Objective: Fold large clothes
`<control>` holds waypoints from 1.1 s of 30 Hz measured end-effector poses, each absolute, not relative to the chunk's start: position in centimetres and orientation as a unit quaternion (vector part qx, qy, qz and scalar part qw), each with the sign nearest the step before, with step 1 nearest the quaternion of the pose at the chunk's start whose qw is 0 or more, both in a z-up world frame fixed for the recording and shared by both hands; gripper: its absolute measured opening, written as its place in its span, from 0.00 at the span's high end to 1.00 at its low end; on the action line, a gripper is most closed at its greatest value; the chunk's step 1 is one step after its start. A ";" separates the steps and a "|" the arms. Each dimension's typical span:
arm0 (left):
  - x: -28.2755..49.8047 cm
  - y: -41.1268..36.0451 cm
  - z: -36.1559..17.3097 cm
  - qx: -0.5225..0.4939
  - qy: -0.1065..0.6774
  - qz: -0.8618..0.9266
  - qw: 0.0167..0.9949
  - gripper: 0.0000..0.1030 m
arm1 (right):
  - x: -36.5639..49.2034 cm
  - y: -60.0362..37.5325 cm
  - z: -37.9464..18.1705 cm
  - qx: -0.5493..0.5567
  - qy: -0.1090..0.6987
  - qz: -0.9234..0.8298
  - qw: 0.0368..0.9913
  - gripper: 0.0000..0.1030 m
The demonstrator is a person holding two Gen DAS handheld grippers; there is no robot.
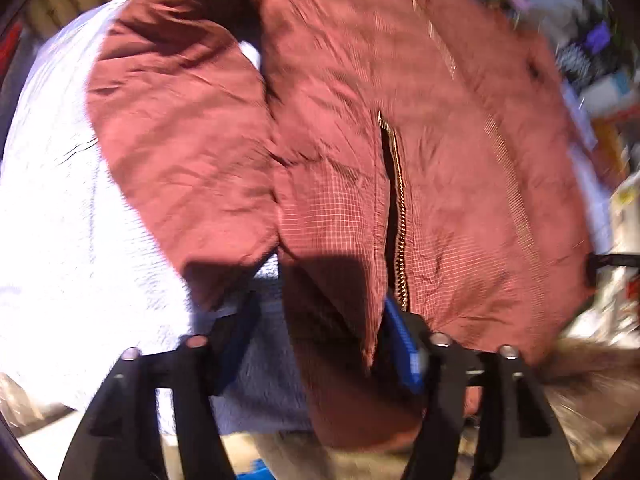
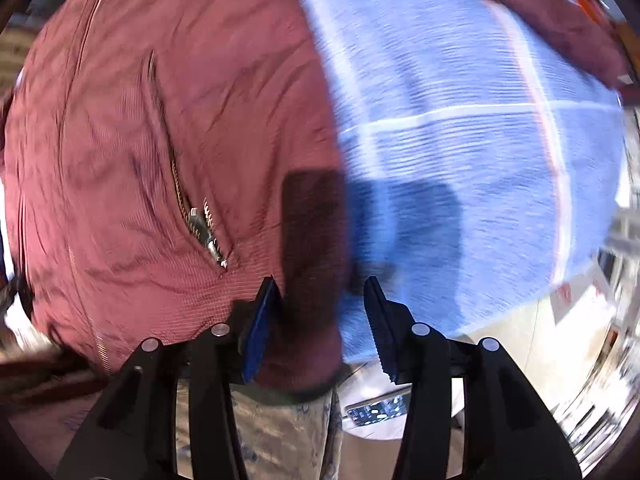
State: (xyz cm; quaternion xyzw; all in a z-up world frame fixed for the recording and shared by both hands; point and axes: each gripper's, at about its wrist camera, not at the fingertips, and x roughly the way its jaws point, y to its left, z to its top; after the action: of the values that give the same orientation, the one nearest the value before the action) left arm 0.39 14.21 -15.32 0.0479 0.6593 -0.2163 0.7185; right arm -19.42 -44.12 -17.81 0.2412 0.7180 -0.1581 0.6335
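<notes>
A maroon jacket [image 1: 360, 120] with gold zippers lies spread on a pale blue checked cloth [image 1: 60, 220]. Its sleeve [image 1: 176, 128] is folded across the left side. My left gripper [image 1: 322, 340] hangs open over the hem beside the pocket zipper [image 1: 398, 200], with hem fabric between the jaws and no pad pressing on it. In the right wrist view the jacket [image 2: 160, 120] fills the left half and the cloth [image 2: 460, 140] the right. My right gripper [image 2: 320, 296] is open over the jacket's side edge, close to a pocket zipper [image 2: 200, 224]. Both views are blurred.
Brown fur trim [image 1: 592, 364] shows at the lower right of the left wrist view. Blurred clutter [image 1: 592, 60] lies beyond the jacket. Another maroon sleeve [image 2: 560, 20] crosses the cloth's far corner. Patterned fabric [image 2: 280, 432] and a small flat device [image 2: 376, 412] lie below the cloth's near edge.
</notes>
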 end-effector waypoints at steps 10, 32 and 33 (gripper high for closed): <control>2.5 19.9 -12.9 -0.012 0.655 -0.117 0.747 0.23 | -13.1 -41.3 -11.2 0.224 0.648 -0.135 0.715 0.45; 14.7 36.8 -3.2 0.042 0.532 0.115 0.838 0.81 | -11.1 -28.6 -14.2 0.139 0.695 -0.063 0.703 0.45; 15.5 38.0 -2.9 0.036 0.535 0.127 0.835 0.81 | -11.1 -28.3 -14.3 0.135 0.696 -0.061 0.702 0.45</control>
State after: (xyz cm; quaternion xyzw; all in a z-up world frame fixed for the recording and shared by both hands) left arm 15.48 37.95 -2.95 0.0361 0.5350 0.1265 0.8346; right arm -11.09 -28.34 -14.27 0.1352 0.6961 -0.0613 0.7025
